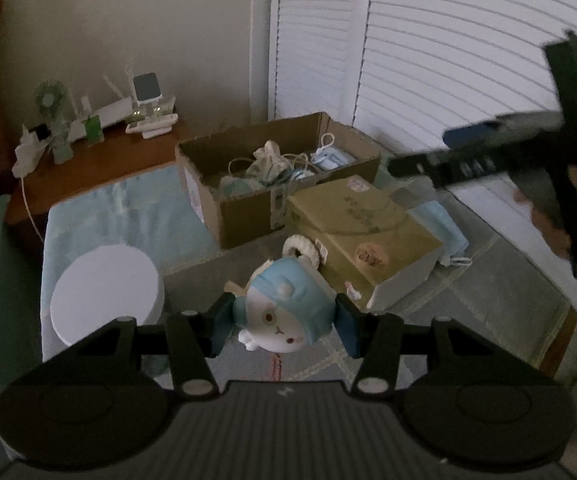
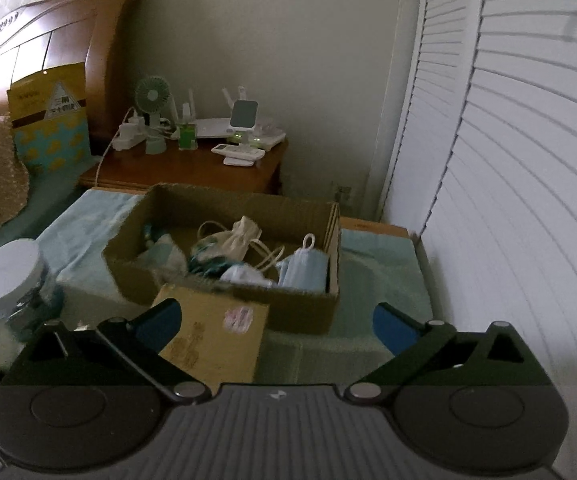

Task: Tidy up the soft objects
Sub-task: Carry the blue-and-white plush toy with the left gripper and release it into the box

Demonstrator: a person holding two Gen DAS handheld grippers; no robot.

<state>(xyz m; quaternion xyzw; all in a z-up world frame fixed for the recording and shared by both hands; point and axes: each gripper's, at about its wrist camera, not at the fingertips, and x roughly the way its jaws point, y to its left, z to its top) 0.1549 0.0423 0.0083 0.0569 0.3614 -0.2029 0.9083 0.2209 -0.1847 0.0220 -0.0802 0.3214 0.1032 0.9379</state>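
Observation:
My left gripper [image 1: 284, 322] is shut on a small plush toy [image 1: 284, 308], white with a light blue cap, and holds it above the grey cloth. Beyond it stands an open cardboard box [image 1: 244, 216] with a cloth pouch [image 1: 266, 156] and blue face masks [image 1: 330, 158] inside. My right gripper [image 1: 428, 152] hovers blurred at the upper right, above a closed yellowish box [image 1: 360, 232]. In the right wrist view the right gripper [image 2: 276, 324] is open and holds nothing. Below it lie the yellowish box [image 2: 212, 340] and the open box [image 2: 300, 312] with its masks [image 2: 304, 268] and pouch [image 2: 240, 236].
A white-lidded jar [image 1: 104, 288] stands at the left, also the jar [image 2: 8, 272] in the right wrist view. Another blue mask [image 1: 444, 228] lies to the right of the yellowish box. A wooden nightstand [image 2: 184, 172] with a fan and gadgets sits behind. Louvred doors [image 2: 528, 160] close the right side.

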